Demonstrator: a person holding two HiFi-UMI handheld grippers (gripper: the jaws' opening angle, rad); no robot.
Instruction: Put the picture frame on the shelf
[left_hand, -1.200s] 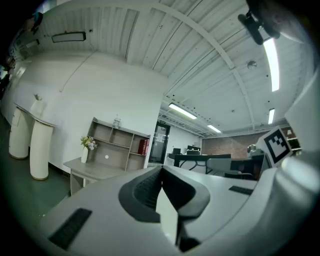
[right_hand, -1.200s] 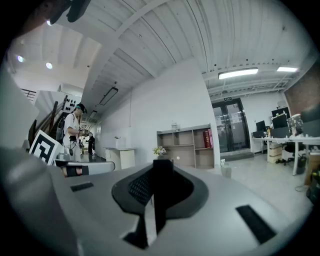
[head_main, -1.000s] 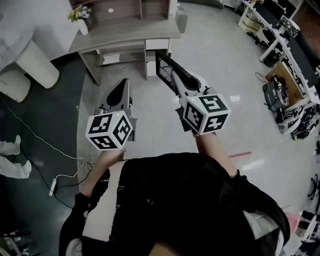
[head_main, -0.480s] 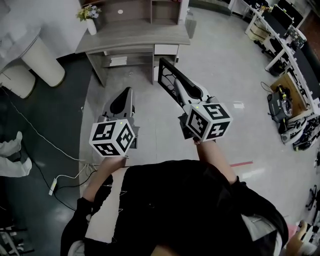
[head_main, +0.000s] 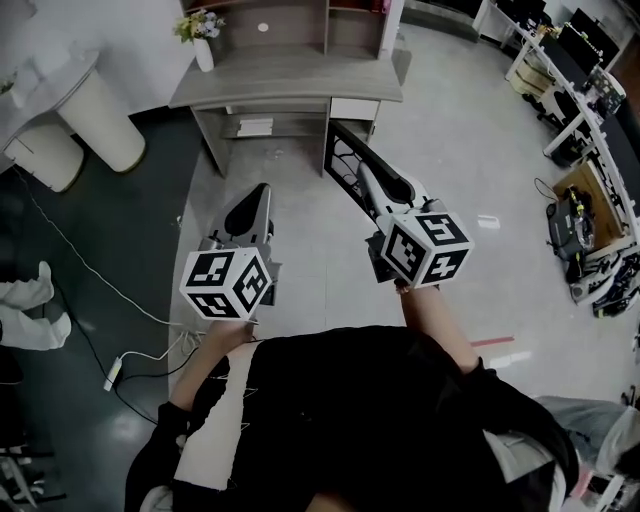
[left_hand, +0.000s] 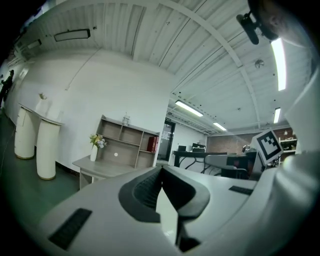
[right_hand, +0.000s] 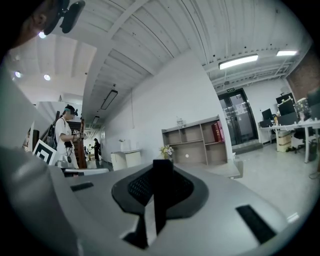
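Standing on the pale floor (head_main: 300, 280), a person in black holds both tools out level toward twelve o'clock. Nearest, at eleven, the left gripper (head_main: 257, 192) is clenched on nothing, its jaws meeting at the tips. Beside it at one o'clock, the right gripper (head_main: 372, 180) grasps the picture frame (right_hand: 161, 190), a dark frame held on edge between the jaws and jutting ahead of them. Farther off at twelve stands the grey shelf unit (head_main: 285, 75), well apart from the frame, with a vase of flowers (head_main: 203, 28) at its left end.
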